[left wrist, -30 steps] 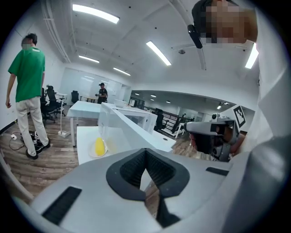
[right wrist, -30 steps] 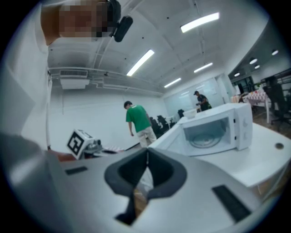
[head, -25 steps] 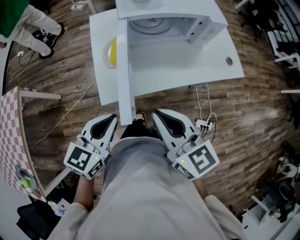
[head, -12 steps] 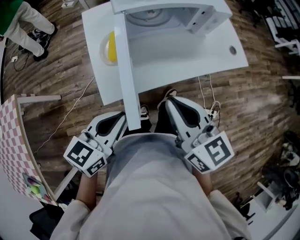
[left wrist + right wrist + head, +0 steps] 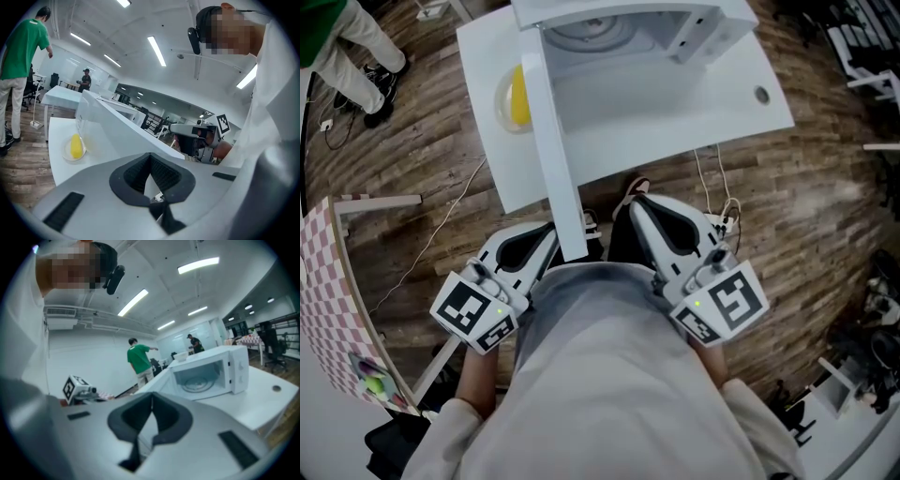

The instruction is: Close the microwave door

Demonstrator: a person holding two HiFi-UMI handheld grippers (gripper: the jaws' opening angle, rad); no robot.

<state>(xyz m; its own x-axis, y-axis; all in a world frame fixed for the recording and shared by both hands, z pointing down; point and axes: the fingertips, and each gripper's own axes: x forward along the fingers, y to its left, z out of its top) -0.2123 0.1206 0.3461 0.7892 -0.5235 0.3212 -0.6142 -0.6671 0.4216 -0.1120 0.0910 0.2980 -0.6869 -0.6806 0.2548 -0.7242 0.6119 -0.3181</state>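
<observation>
The white microwave (image 5: 628,37) stands open on a white table (image 5: 694,131); its cavity and turntable show in the right gripper view (image 5: 211,373). Its door (image 5: 553,141) swings out towards me and reads as a long white slab in the left gripper view (image 5: 122,133). My left gripper (image 5: 549,231) hangs low by my torso with its tip just beneath the door's free end. Its jaws are shut and empty (image 5: 150,157). My right gripper (image 5: 636,202) is level with it, to the right of the door, also shut and empty (image 5: 151,397).
A yellow item in a clear dish (image 5: 516,98) lies on the table left of the door. A cable hole (image 5: 759,94) marks the table's right side, and cables (image 5: 717,220) hang below. A checked board (image 5: 323,281) stands at left. A person in green (image 5: 139,359) stands beyond.
The table and open microwave have drawn closer to me. Both grippers have shifted forward, so the door's free end now overlaps the left gripper's tip. Both stayed shut.
</observation>
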